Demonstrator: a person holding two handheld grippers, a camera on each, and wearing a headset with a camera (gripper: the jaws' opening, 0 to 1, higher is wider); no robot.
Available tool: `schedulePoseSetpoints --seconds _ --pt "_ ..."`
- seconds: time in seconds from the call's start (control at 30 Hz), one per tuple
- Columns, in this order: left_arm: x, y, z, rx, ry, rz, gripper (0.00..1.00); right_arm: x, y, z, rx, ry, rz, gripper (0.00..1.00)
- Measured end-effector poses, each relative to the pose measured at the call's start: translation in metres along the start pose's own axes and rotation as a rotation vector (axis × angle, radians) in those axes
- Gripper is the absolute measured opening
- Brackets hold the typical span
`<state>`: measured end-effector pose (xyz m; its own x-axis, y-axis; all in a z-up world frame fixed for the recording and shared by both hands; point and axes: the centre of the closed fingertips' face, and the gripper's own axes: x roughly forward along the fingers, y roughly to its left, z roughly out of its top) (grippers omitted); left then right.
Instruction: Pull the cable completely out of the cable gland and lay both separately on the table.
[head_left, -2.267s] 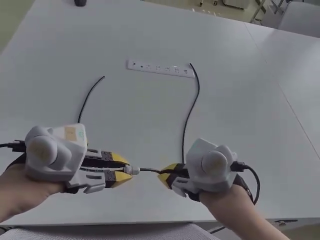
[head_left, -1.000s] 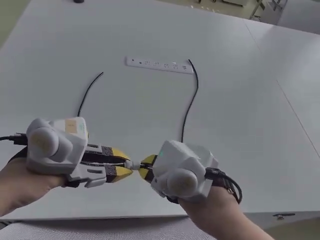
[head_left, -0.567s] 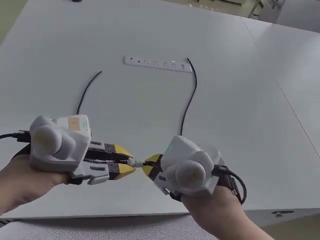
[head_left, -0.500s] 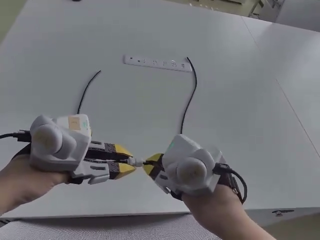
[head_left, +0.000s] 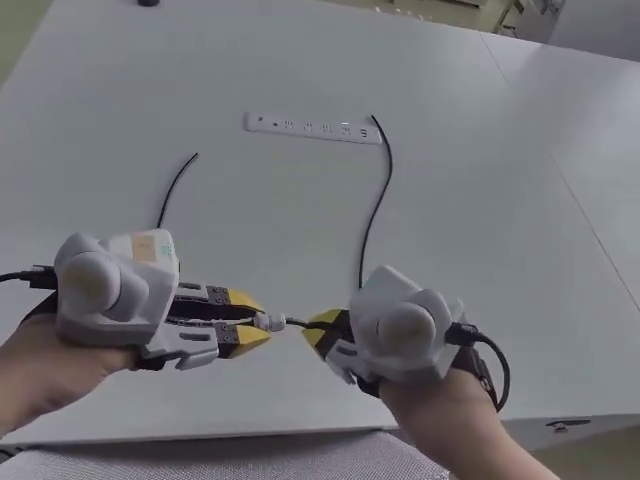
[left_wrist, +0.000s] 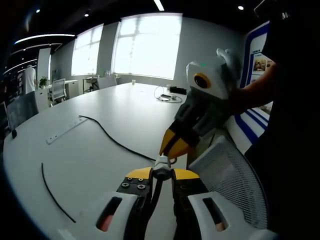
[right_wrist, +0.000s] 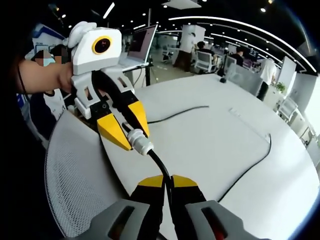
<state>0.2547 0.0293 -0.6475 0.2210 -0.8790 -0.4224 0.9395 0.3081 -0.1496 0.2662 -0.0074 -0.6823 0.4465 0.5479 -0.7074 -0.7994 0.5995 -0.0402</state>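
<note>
Above the table's near edge my left gripper (head_left: 255, 328) is shut on the white cable gland (head_left: 268, 322). The same gland (left_wrist: 162, 167) sits pinched between its yellow tips in the left gripper view. A short black cable (head_left: 295, 323) runs out of the gland to my right gripper (head_left: 322, 330), which is shut on it. In the right gripper view the cable (right_wrist: 159, 162) curves from the gland (right_wrist: 139, 142) down between the right gripper (right_wrist: 167, 181) tips. The two grippers face each other a few centimetres apart.
A white power strip (head_left: 315, 128) lies at mid-table with its black cord (head_left: 375, 210) trailing toward the right gripper. A loose black cable (head_left: 176, 188) lies to the left. White table (head_left: 470, 230) stretches all around. A mesh chair back (right_wrist: 75, 180) sits below the grippers.
The right gripper closed in on the left one, then drew back to the right, leaving more black cable showing between the gland and its tips. The left gripper stayed put.
</note>
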Motion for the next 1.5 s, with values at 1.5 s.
schedulePoseSetpoints --seconds 1.5 --pt "-0.004 0.008 -0.007 -0.017 0.025 0.021 0.15 -0.005 0.002 -0.004 -0.033 -0.017 0.043 0.13"
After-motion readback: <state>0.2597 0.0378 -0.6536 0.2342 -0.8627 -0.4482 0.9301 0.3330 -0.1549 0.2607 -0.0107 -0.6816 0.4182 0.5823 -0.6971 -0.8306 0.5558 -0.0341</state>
